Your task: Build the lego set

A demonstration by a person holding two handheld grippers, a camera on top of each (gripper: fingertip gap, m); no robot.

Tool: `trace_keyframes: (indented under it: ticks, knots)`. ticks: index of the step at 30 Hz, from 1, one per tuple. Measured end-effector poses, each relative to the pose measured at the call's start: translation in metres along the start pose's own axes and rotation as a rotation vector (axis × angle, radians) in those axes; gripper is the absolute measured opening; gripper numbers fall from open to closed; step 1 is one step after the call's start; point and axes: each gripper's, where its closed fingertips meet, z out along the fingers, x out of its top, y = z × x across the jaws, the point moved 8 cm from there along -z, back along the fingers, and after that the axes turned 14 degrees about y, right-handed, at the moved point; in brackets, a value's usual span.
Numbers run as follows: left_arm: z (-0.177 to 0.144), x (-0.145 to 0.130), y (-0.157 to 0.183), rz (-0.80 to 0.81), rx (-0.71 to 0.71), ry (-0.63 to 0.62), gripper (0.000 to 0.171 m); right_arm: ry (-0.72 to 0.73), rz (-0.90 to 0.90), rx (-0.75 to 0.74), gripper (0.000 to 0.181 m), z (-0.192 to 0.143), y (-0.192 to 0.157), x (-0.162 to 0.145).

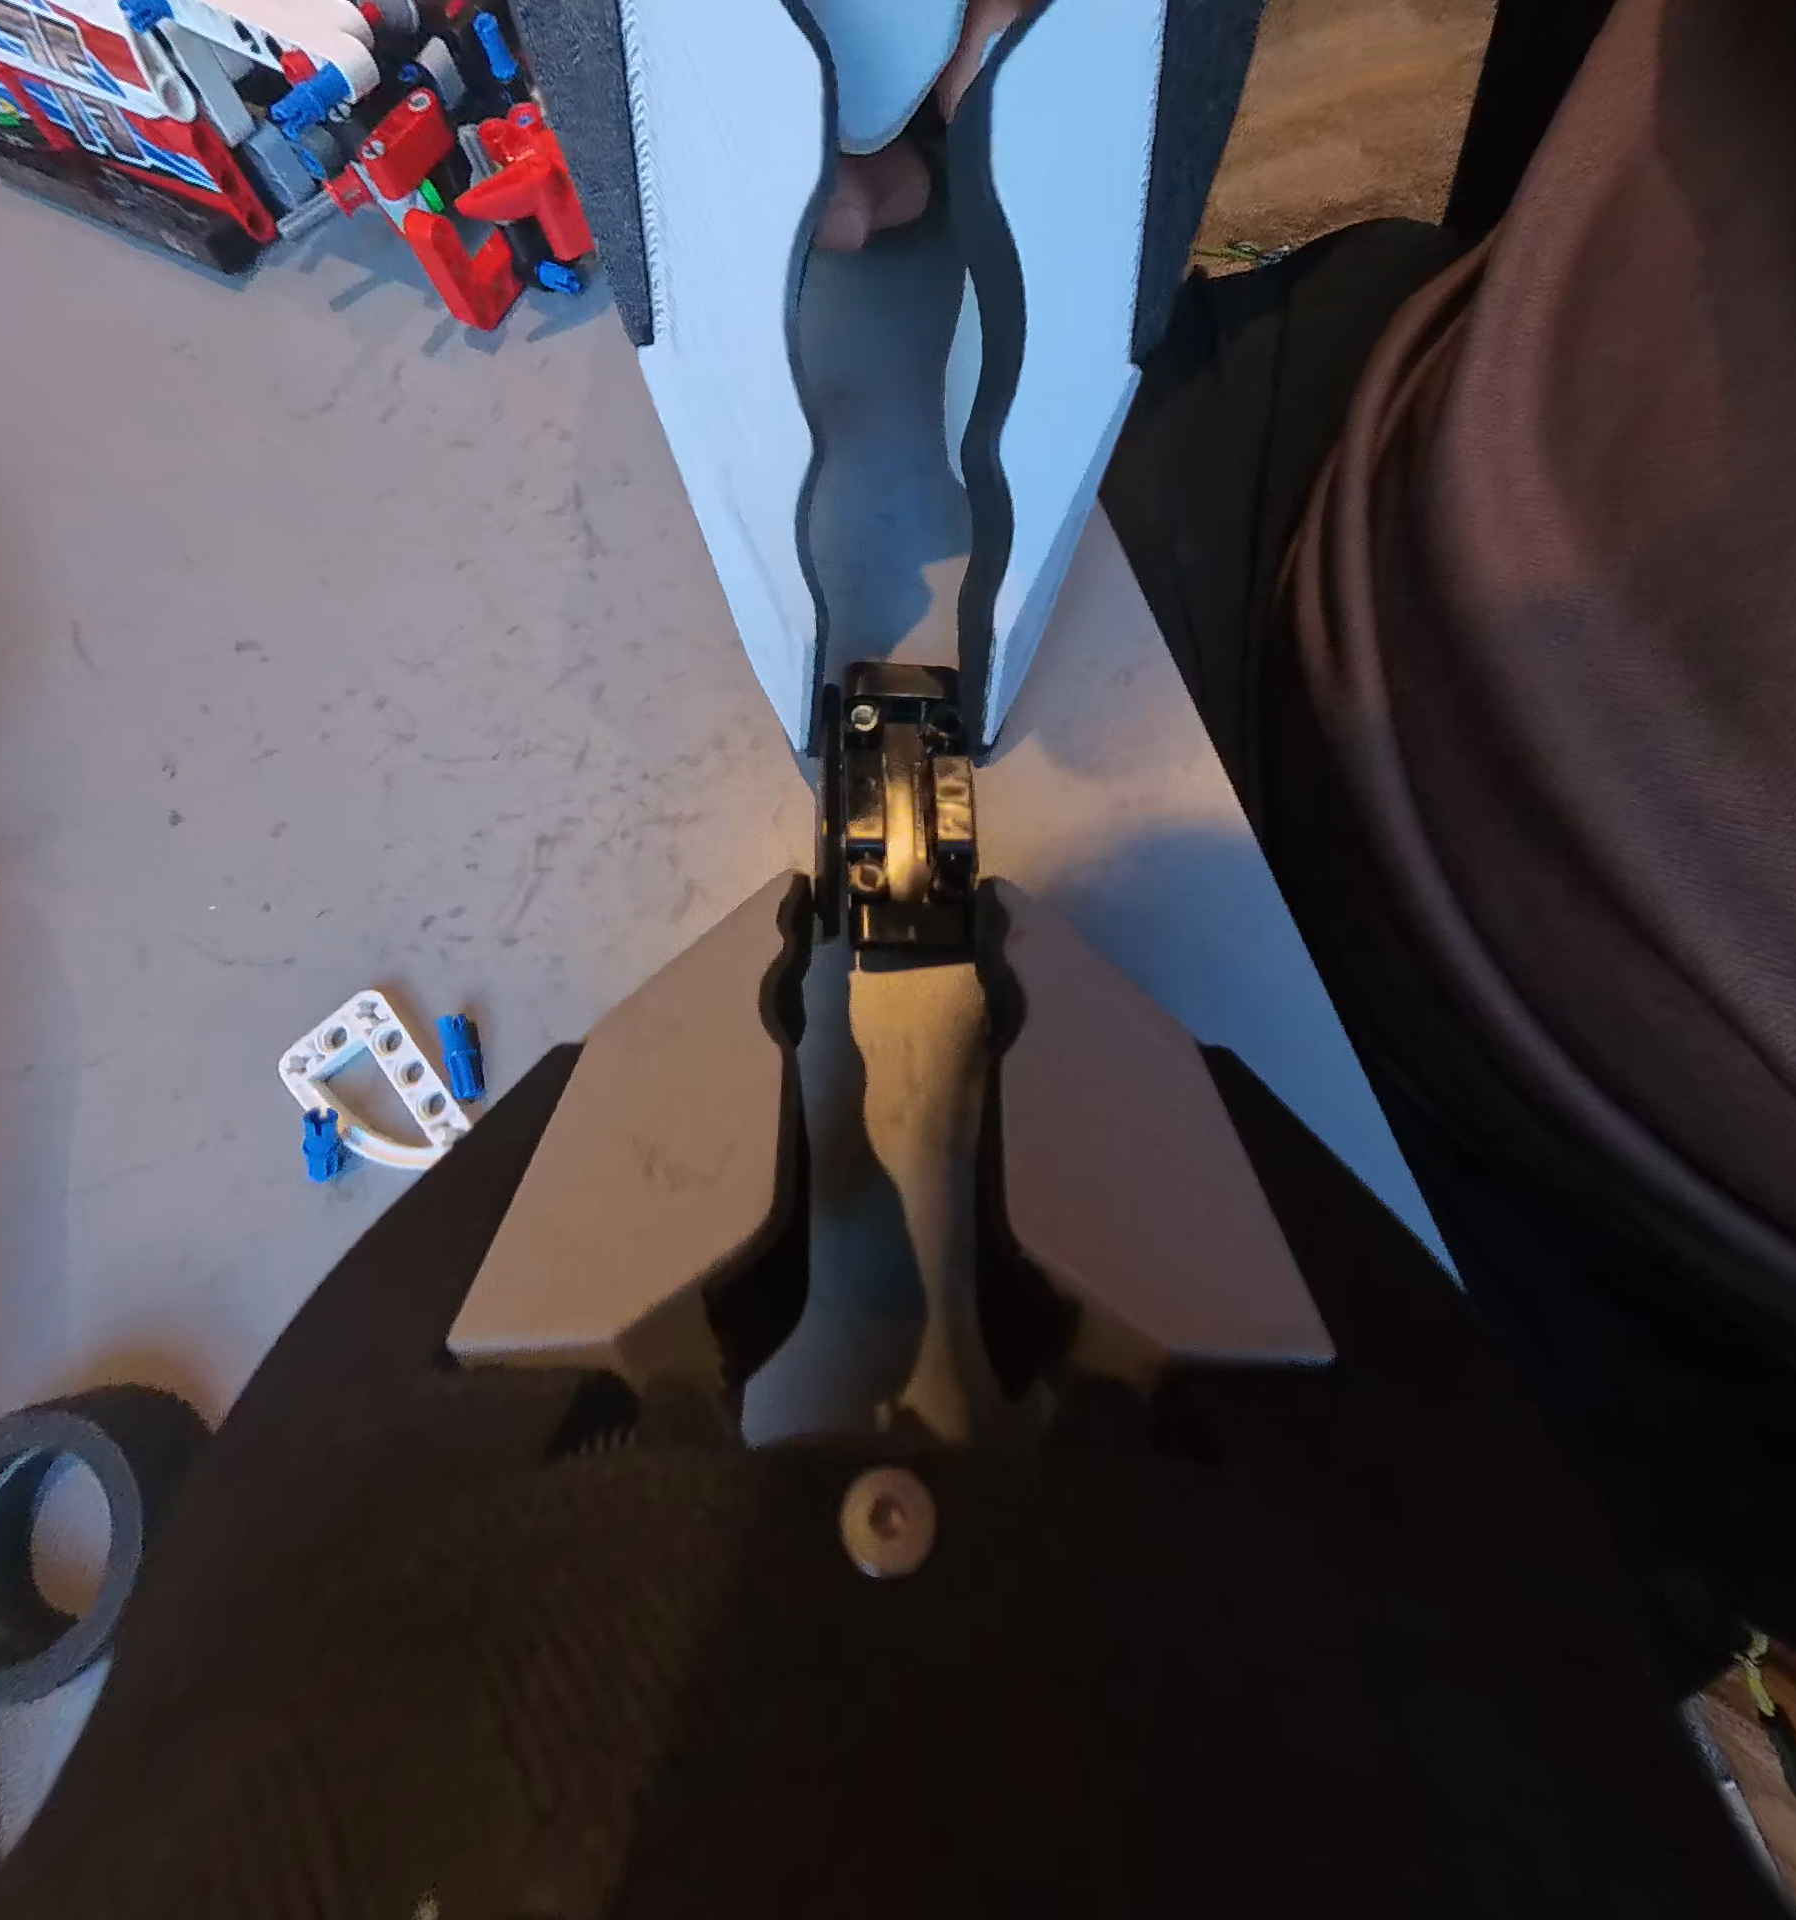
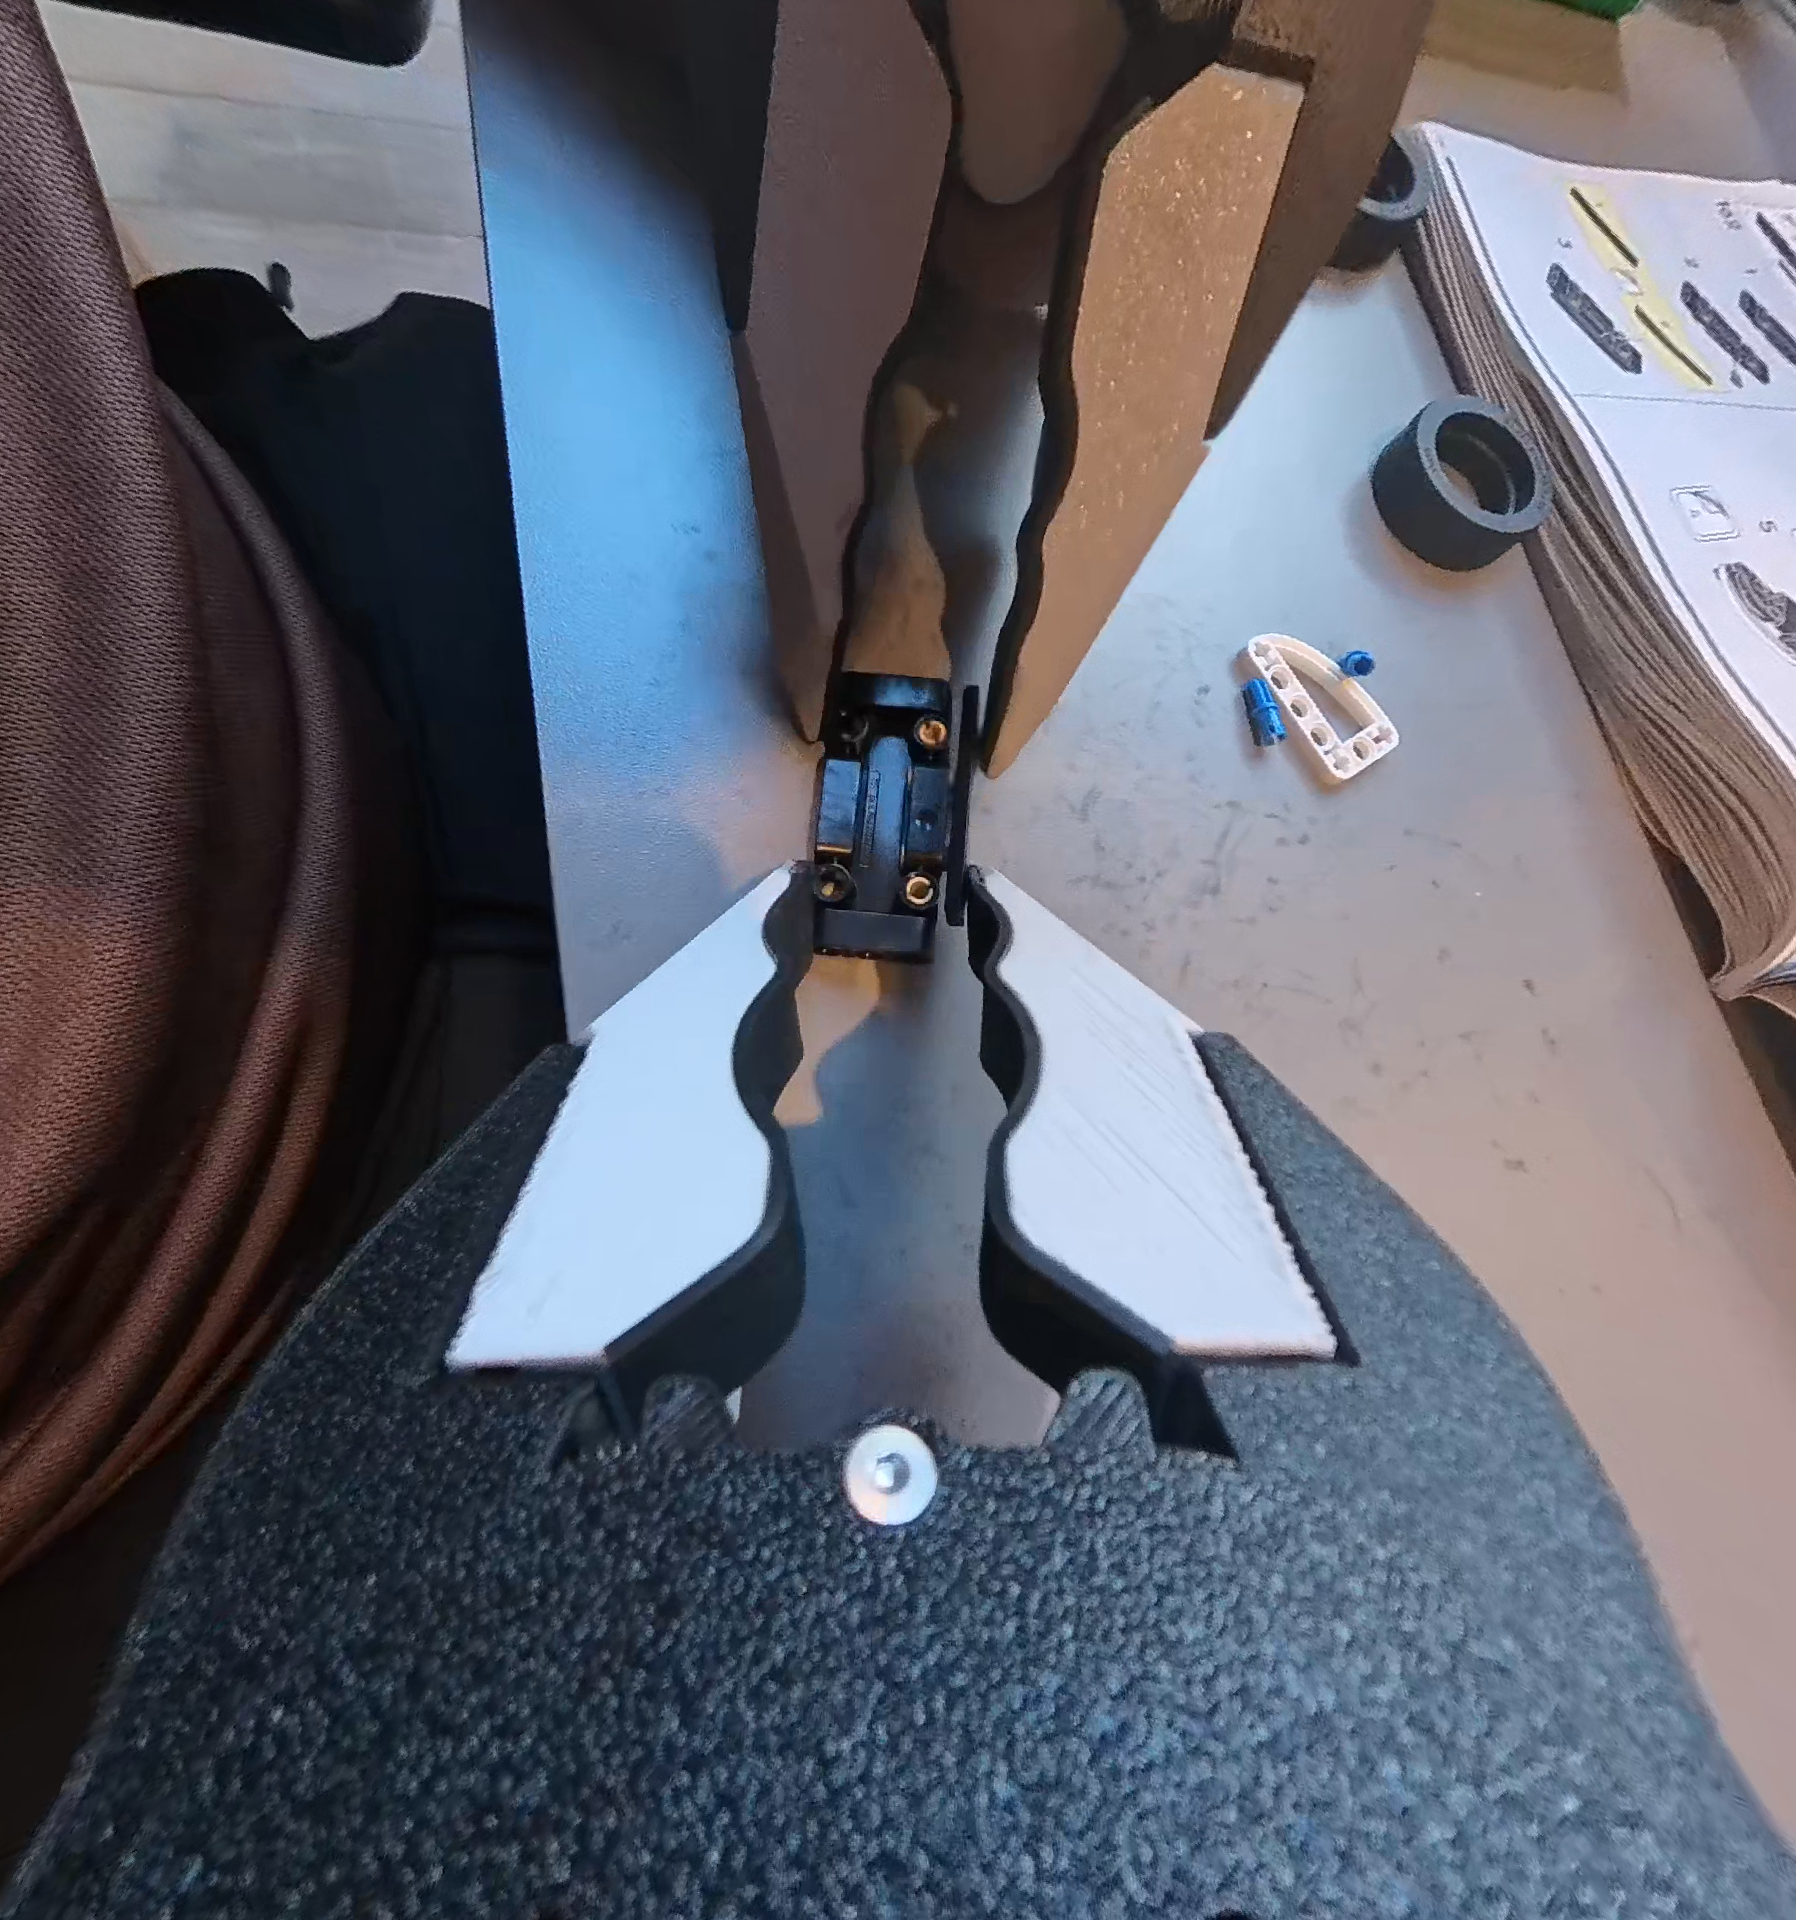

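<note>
A small black lego assembly (image 1: 899, 810) is held between both grippers over the grey table's near edge. My left gripper (image 1: 894, 914), with grey fingers, is shut on its near end in the left wrist view. My right gripper (image 1: 899, 727), with white fingers, comes in from the top of that view and is shut on the other end. In the right wrist view the black assembly (image 2: 878, 821) sits between my right gripper (image 2: 878, 904) below and my left gripper (image 2: 894, 743) above. A thin black disc stands on one side of the assembly.
A white lego frame (image 1: 374, 1081) (image 2: 1320, 717) with blue pins (image 1: 458, 1055) lies on the table (image 1: 250, 675). A red lego truck (image 1: 250, 135) stands at the back left. Black tyres (image 1: 32, 1548) (image 2: 1460, 483) and an open instruction booklet (image 2: 1652, 468) lie nearby. A person's brown garment (image 1: 1600, 727) is beside the table edge. Less than 4 cm separates the two grippers' tips.
</note>
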Motion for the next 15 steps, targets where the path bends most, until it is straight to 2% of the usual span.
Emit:
trace_keyframes:
  ticks: [15]
  knots:
    - [-0.0004, -0.0003, 0.0016, -0.001, 0.008, -0.001, 0.029, -0.009, 0.083, 0.024, 0.029, -0.0001, 0.0051, -0.0023]
